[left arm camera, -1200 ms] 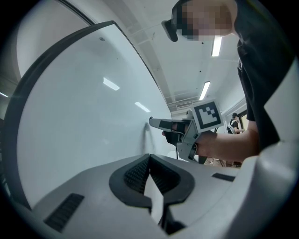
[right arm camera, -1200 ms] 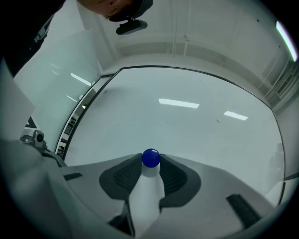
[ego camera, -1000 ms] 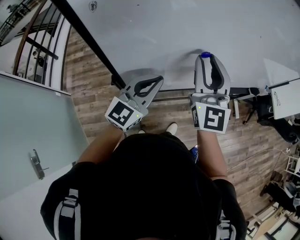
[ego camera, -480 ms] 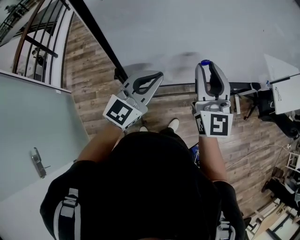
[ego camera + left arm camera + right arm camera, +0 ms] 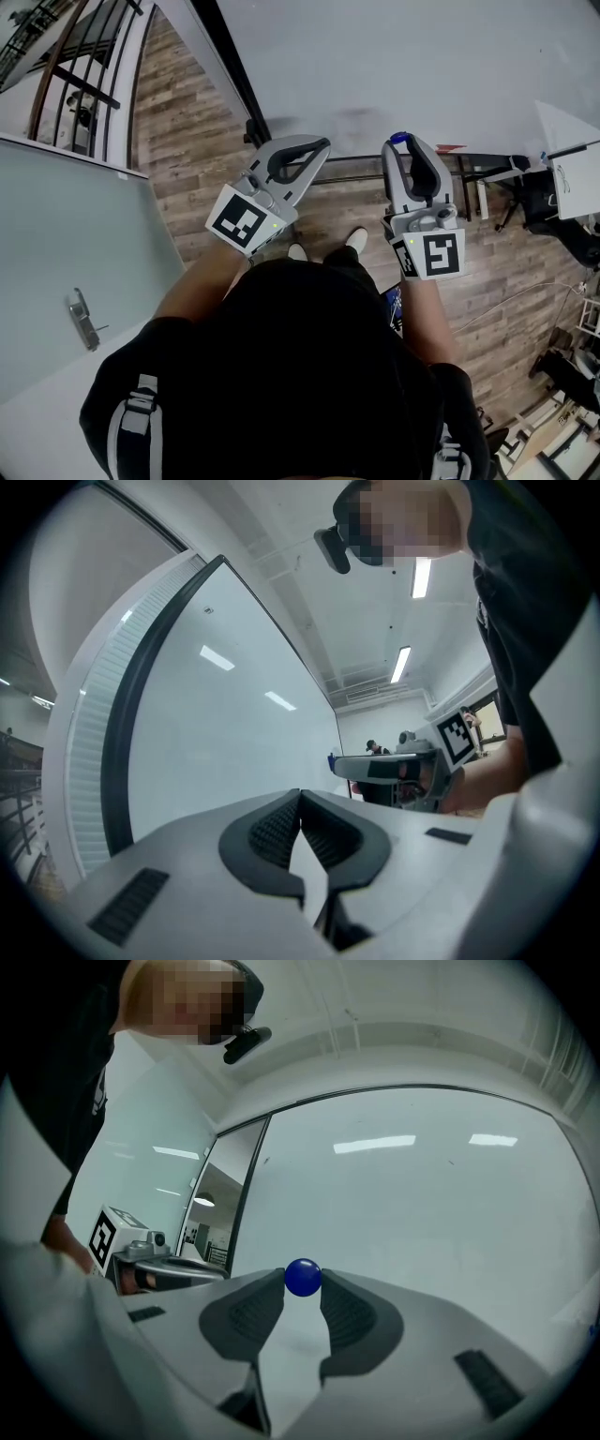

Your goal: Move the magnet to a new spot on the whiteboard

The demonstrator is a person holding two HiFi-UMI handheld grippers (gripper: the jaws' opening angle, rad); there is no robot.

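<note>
- Grey right gripper (image 5: pixel 302 1283) clamps small round blue magnet (image 5: pixel 302 1277) at its tips, facing glossy white whiteboard (image 5: pixel 422 1204).
- Grey left gripper (image 5: pixel 300 797), at its 9 o'clock: jaws closed, empty.

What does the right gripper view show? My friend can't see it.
The right gripper pinches a small round blue magnet between the tips of its two grey jaws, in front of a big whiteboard. At the left edge, the person's other hand holds the left gripper, with its black-and-white marker cube.
</note>
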